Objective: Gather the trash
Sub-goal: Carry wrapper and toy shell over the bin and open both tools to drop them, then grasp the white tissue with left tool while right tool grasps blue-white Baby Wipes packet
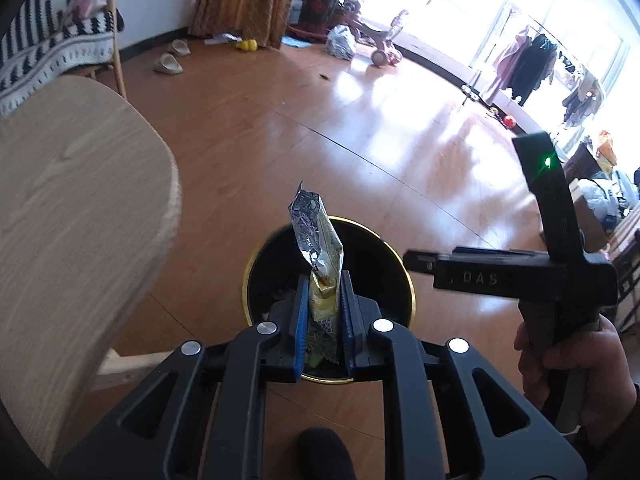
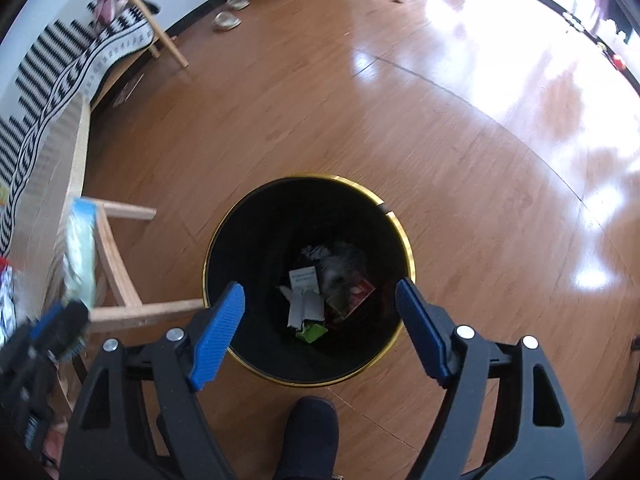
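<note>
Left gripper (image 1: 325, 312) clenched on snack wrapper (image 1: 320, 256), held over black bin (image 2: 394, 220); right gripper (image 2: 320, 320) spread empty, trash at 12 o'clock; next: release to drop.

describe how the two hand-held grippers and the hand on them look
Both are matte black plastic frames with triangular cut-outs and round silver pins. The left hand-held gripper and right hand-held gripper have ribbed blue finger pads. The right one's body reads "DAS", with a green light. A bare hand grips its handle.
</note>
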Demonstrator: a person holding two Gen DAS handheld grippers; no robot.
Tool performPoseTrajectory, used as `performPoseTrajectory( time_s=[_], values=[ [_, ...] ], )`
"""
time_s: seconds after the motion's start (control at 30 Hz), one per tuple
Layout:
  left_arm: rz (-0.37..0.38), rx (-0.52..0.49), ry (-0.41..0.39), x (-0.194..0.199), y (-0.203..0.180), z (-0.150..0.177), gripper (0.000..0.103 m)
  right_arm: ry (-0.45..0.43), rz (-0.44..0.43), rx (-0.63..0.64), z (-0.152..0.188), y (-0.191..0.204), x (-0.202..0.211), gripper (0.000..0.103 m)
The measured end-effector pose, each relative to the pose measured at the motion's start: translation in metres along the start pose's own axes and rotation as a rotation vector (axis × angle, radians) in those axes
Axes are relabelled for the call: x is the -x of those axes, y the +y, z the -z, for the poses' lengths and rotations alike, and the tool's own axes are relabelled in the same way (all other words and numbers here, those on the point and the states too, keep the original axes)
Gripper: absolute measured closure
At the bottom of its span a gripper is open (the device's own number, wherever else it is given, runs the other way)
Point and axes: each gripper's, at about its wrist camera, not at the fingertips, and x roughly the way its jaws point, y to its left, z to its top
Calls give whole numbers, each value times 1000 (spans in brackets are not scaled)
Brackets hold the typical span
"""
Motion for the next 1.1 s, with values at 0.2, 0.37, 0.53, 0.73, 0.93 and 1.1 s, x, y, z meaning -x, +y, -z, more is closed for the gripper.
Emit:
performPoseTrajectory(
  time_s=[0.2, 0.37, 0.53, 0.73, 0.93, 1.1],
  values=[
    [97, 14, 62, -24, -6, 5, 89, -52, -2, -79, -4, -20, 13, 25],
    [121, 27, 89, -36, -11, 9, 54, -80, -2, -113, -5, -28, 19, 22],
    [98, 30, 64, -30, -12, 9, 34, -81, -6, -101, -4, -25, 20, 22],
    [39, 45, 9, 2, -3, 8, 14, -90, -17, -61, -7, 4, 26, 18],
    [-90, 27, -98, 72, 27, 10, 8, -126, -48, 41, -9, 77, 35, 14],
    [-247, 74, -197, 142, 86, 28, 7, -124, -101, 179, -2, 167, 34, 14]
  ],
)
